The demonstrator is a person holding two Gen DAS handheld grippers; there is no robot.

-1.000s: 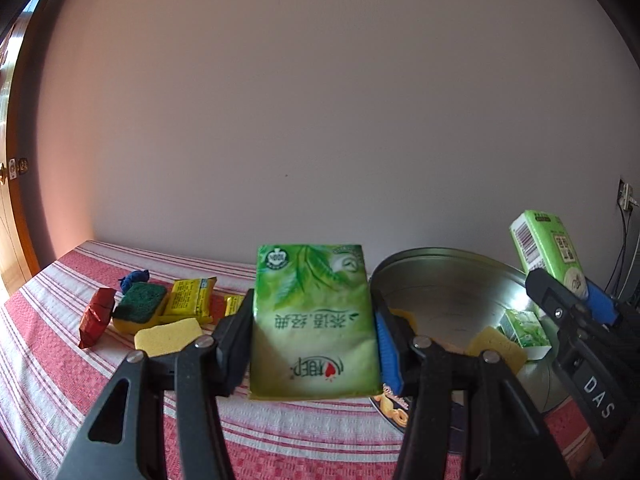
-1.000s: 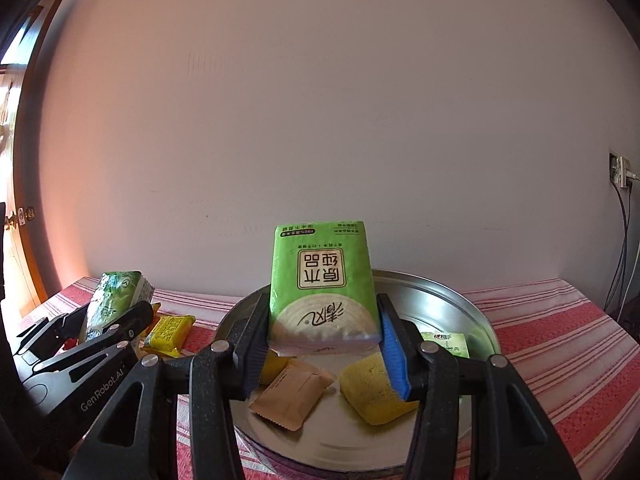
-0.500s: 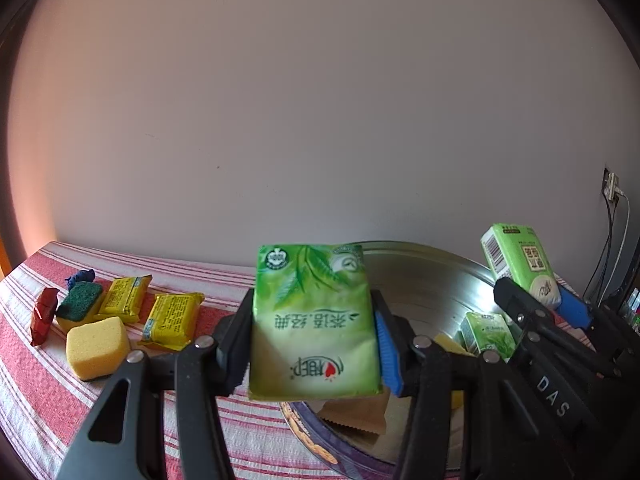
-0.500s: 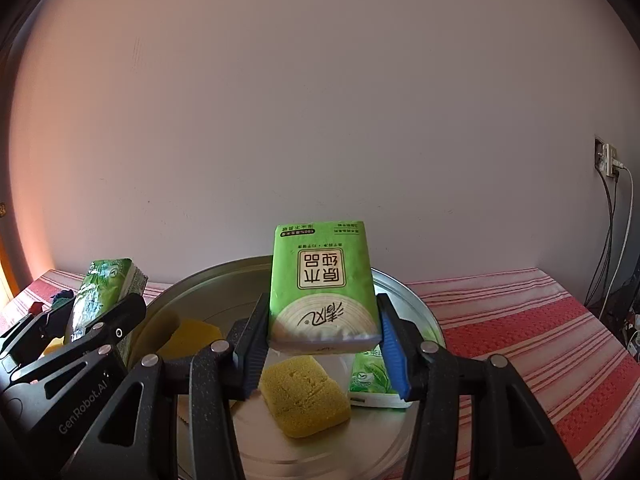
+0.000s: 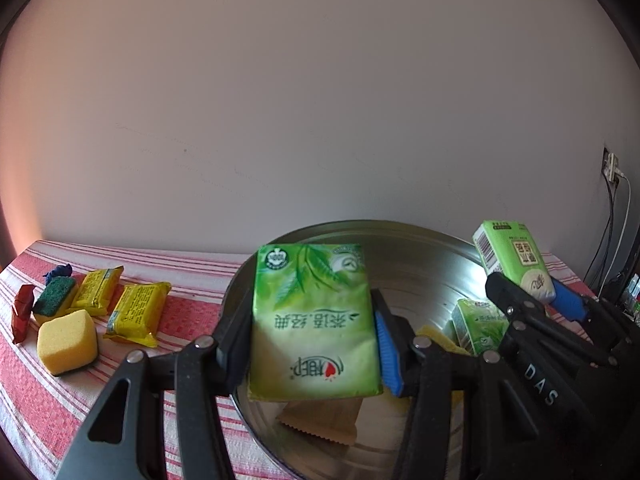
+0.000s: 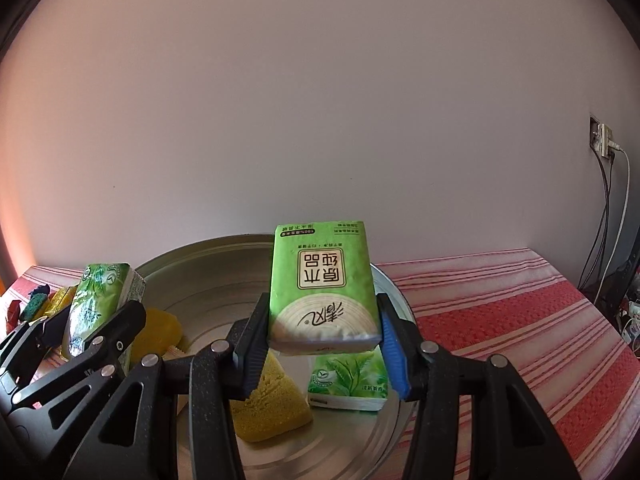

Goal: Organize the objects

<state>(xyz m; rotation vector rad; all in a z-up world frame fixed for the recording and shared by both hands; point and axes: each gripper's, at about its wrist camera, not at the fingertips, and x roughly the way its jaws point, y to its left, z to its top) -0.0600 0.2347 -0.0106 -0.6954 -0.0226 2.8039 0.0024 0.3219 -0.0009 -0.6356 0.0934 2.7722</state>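
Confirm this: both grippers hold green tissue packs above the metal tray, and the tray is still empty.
Not empty. The right wrist view shows the metal tray already holding a yellow sponge and another tissue pack. The rest stands: the left gripper and right gripper each hold a green tissue pack above it.

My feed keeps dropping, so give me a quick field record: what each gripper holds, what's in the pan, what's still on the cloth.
left gripper: shut on leaf tissue pack, above the pan
right gripper: shut on light green tissue pack, above the pan
pan: two yellow sponges, tissue pack, brown packet
cloth: two yellow packets, two sponges, red and blue wrapped pieces
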